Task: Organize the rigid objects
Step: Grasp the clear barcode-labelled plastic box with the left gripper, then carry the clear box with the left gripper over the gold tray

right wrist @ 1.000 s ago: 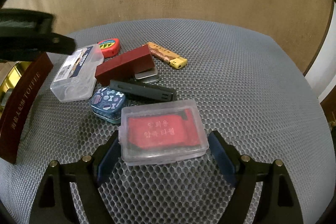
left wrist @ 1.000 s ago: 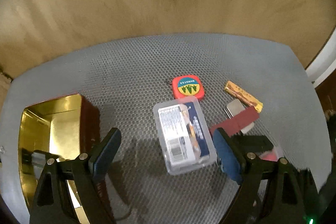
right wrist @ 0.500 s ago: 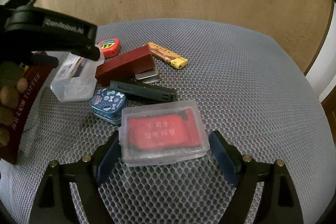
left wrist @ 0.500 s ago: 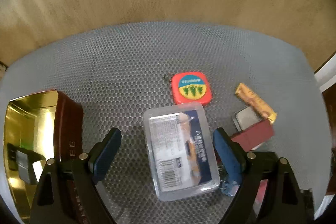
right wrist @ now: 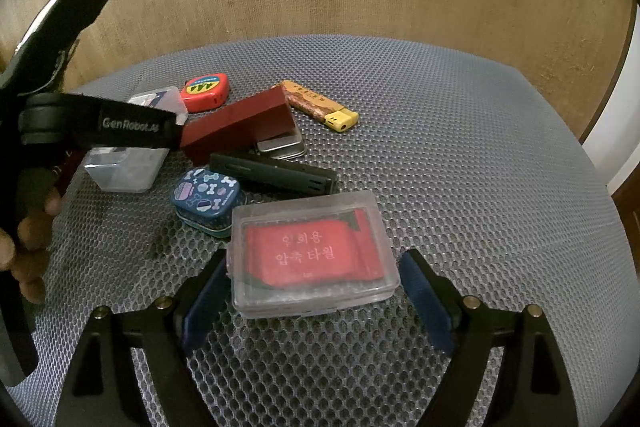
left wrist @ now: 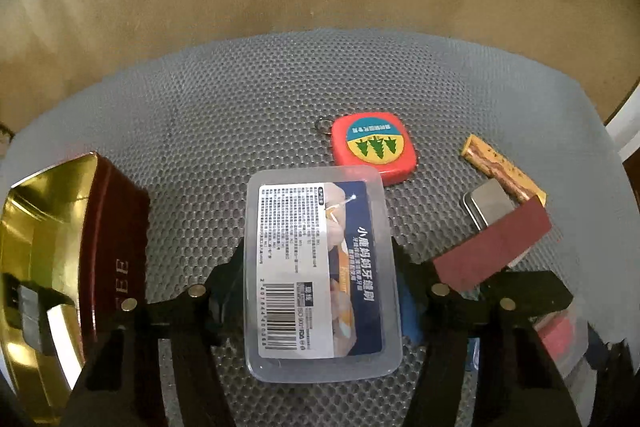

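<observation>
My left gripper (left wrist: 320, 283) has closed on a clear plastic box with a barcode label (left wrist: 320, 267); its fingers press both long sides. In the right wrist view this box (right wrist: 132, 163) sits under the left gripper's body. My right gripper (right wrist: 312, 291) is open, with a clear box holding a red packet (right wrist: 312, 255) lying between its fingers, not gripped. An open dark red tin with a gold inside (left wrist: 60, 247) stands at the left.
On the grey mesh seat (right wrist: 460, 147) lie a red tape measure (right wrist: 204, 91), a dark red lid (right wrist: 240, 123), a silver tin (right wrist: 280, 147), a yellow-brown lighter (right wrist: 320, 105), a black bar (right wrist: 276, 173) and a blue patterned tin (right wrist: 206, 197).
My left gripper moved forward over the barcode box and its fingers closed in onto the box's sides. The right gripper stayed still and open.
</observation>
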A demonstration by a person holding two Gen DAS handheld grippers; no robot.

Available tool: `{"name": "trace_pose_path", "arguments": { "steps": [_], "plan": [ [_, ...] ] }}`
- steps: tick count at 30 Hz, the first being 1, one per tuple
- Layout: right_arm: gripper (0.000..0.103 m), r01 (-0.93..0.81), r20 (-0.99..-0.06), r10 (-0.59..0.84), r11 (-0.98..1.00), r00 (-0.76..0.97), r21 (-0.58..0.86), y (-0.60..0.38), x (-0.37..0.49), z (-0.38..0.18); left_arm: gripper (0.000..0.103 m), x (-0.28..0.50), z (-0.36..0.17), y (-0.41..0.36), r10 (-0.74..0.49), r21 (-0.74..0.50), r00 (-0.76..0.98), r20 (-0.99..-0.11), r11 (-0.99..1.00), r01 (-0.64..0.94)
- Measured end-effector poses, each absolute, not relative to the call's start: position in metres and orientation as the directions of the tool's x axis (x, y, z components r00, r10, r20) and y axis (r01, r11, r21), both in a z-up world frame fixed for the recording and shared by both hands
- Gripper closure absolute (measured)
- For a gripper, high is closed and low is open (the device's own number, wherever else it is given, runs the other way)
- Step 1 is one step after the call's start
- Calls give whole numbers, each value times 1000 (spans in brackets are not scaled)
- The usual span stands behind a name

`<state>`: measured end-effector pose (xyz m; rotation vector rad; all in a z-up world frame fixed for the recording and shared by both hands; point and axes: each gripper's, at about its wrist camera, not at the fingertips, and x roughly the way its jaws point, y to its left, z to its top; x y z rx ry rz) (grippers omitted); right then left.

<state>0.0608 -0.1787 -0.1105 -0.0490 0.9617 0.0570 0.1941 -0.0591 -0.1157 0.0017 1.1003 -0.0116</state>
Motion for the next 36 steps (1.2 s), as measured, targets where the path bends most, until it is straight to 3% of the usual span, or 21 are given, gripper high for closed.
{"name": "trace_pose_path", "arguments": {
  "steps": [36],
  "plan": [
    [15,-68,-821,24,998,570,-18,-178,62,-109,45,119,-47,-46,-8,40,569,-822,997,72]
  ]
}}
